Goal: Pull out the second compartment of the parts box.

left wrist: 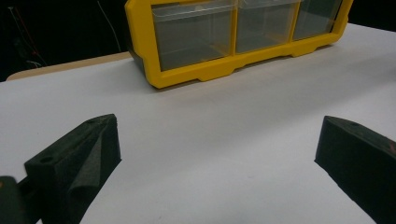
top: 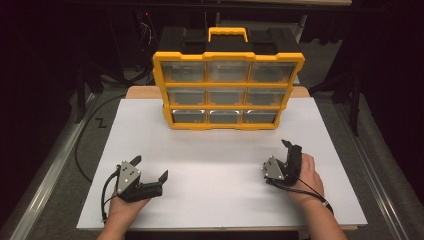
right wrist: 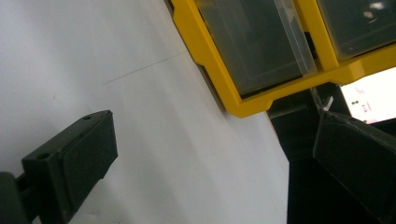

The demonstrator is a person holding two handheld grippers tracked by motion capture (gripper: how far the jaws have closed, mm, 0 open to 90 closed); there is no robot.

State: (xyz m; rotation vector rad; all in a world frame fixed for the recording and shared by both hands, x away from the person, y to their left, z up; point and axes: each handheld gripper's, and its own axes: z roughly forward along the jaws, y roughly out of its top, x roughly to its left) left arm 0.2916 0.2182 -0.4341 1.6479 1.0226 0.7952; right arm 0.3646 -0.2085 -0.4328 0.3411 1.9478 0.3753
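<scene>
The drawer box (top: 227,80) stands upright at the table's (top: 210,200) far edge, drawers facing the person; left gripper (top: 150,170) and right gripper (top: 291,146) rest near, jaws spread, empty, seemingly poised to reach.

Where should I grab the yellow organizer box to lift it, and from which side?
Probably by the yellow carry handle on top of the organizer box, coming down from above. The box stands upright with its drawers facing you, and the handle arches clear of the black top, leaving a gap for a jaw of either open tool.
</scene>
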